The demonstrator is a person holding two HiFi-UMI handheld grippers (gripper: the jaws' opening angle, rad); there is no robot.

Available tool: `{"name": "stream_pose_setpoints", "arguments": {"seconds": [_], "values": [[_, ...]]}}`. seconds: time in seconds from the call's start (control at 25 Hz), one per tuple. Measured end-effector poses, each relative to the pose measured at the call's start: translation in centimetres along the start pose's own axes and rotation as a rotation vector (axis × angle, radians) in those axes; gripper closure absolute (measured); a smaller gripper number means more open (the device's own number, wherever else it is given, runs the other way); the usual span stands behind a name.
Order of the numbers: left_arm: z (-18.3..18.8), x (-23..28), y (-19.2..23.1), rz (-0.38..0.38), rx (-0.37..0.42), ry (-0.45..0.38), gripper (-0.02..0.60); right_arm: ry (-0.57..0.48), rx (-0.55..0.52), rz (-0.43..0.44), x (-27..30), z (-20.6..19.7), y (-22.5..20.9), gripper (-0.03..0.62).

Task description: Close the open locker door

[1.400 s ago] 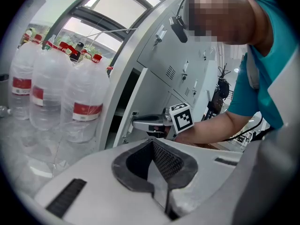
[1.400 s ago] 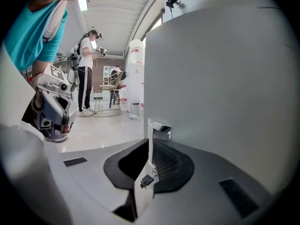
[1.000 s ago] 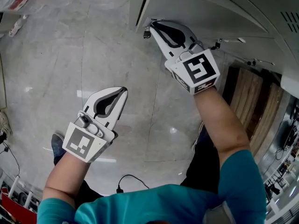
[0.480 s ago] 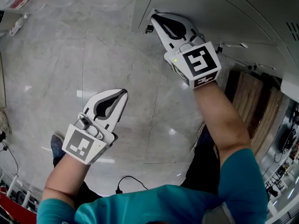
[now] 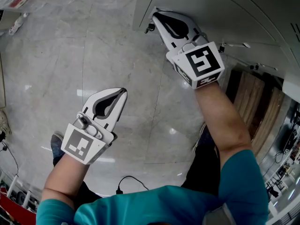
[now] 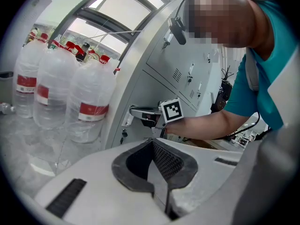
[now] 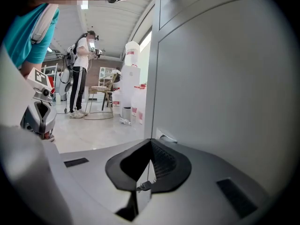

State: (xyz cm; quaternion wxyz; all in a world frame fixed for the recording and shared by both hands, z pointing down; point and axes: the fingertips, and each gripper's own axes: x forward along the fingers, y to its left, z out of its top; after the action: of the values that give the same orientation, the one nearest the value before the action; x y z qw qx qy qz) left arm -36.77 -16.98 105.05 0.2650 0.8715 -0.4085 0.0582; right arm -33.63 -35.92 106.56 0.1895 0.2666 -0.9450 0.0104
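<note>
**Locker door** (image 5: 211, 8): open, swung out from the locker bank (image 6: 187, 69). Its free edge points out over the floor (image 5: 70, 60), and a small key (image 6: 123, 134) hangs at the lock there.

**Right tool** (image 5: 155, 14): clenched, nothing between the jaws. The tip sits at the door's free edge, just beside the lock. In the right gripper view the tip meets that edge, and the door's flat grey face fills the right of the frame. Contact looks likely, but I cannot confirm it.

**Left tool** (image 5: 123, 92): clenched and empty. It hangs over bare floor, well apart from the door, and appears to have no part in this step.

**Progress (judgement):** early.
- Done: the working tool is placed at the door's free edge.
- Not yet done: the door is not flush with the front of the locker bank.
- Left: push the door through its swing until it lies flat against the frame and the latch catches.

**Note:** the closed tip serves as a pusher. Right on the thin edge it could slip off, so bearing on the face just inside the edge seems safer.
</note>
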Motion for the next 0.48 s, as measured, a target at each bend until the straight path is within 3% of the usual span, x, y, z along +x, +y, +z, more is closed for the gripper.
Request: {"name": "stream_pose_setpoints", "arguments": {"seconds": [0.16, 0.48], "values": [[0.1, 0.1, -0.1, 0.0, 0.003, -0.003, 0.58, 0.004, -0.031, -0.011, -0.3, 0.1, -0.1, 0.595], [1.2, 0.5, 1.6, 0.031, 0.027, -0.027, 0.58, -0.053, 0.046, 0.032, -3.6, -1.4, 2.3, 0.595]]}}
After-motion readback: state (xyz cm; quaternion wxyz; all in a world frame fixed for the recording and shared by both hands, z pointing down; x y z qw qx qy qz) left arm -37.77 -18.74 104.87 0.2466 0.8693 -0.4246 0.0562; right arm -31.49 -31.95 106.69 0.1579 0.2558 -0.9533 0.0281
